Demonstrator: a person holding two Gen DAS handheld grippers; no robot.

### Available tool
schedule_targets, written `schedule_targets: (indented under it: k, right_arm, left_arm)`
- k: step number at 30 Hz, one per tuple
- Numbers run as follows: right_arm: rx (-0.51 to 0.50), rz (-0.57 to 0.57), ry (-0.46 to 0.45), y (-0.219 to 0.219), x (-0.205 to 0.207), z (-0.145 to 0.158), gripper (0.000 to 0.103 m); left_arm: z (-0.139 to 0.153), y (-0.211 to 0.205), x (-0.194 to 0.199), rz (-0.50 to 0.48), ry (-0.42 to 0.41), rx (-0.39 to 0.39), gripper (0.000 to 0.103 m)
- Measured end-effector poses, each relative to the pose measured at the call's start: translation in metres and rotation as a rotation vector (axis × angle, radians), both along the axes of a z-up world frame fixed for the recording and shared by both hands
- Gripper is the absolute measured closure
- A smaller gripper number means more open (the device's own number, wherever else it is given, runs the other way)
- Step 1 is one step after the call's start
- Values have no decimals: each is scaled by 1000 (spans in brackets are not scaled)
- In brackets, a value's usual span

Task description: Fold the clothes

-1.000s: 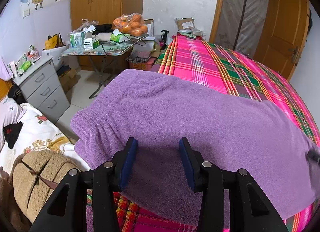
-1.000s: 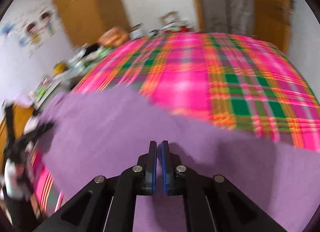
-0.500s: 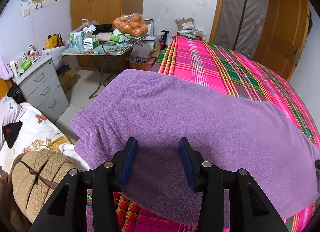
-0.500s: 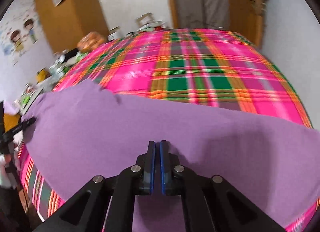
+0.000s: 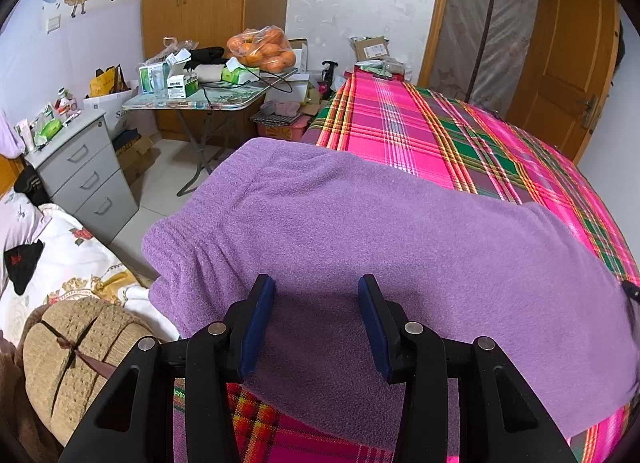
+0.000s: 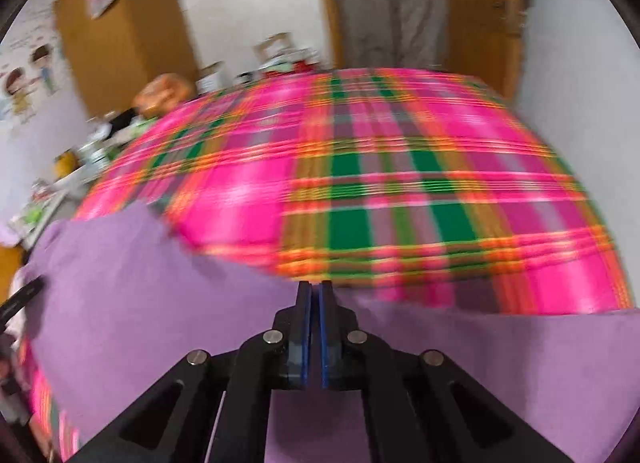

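Observation:
A purple fleece garment (image 5: pixel 360 231) with a gathered waistband at its left end lies flat across the near part of the bed. My left gripper (image 5: pixel 316 287) hovers open just above its near left part, with nothing between the blue pads. The right wrist view is blurred by motion. There my right gripper (image 6: pixel 315 287) is shut with nothing seen between the pads, its tips at the far edge of the purple garment (image 6: pixel 140 303). The left gripper's tip (image 6: pixel 20 299) shows at that view's left edge.
The bed carries a pink and green plaid cover (image 5: pixel 440 135). Left of the bed stand a grey drawer unit (image 5: pixel 84 179) and a cluttered folding table (image 5: pixel 200 99) with a bag of oranges (image 5: pixel 262 47). A tan cushion (image 5: pixel 72 351) lies at the near left. A wooden door (image 5: pixel 572 75) is at the right.
The right gripper has swept from over the middle of the purple garment toward its far edge, staying shut. The left gripper and the garment have not moved.

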State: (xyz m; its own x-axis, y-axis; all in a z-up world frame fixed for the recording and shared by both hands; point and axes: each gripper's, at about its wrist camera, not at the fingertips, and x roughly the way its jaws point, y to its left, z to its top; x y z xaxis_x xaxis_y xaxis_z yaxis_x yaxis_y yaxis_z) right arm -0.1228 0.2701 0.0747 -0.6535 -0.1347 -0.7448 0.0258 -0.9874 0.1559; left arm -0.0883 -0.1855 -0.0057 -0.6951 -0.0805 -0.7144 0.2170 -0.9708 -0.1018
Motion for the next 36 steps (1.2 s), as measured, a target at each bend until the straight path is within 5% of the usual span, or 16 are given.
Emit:
schedule_targets:
  k: [6, 13, 18, 27, 31, 36]
  right_arm:
    - [-28, 72, 15, 2, 32, 1, 96]
    - [18, -38, -12, 36, 43, -4, 96]
    - [26, 6, -23, 40, 66, -6, 95]
    - [40, 183, 3, -26, 109, -3, 90]
    - [139, 258, 79, -56, 136, -7, 77]
    - [127, 271, 138, -46, 166, -10, 78]
  left_arm:
    - [0, 2, 0, 0, -2, -6, 57]
    - [1, 2, -1, 1, -4, -7, 57]
    - [1, 3, -2, 2, -6, -13, 57]
    - [0, 4, -2, 3, -6, -15, 57]
    - [0, 4, -2, 3, -6, -15, 57]
    - [1, 4, -2, 3, -4, -9, 57]
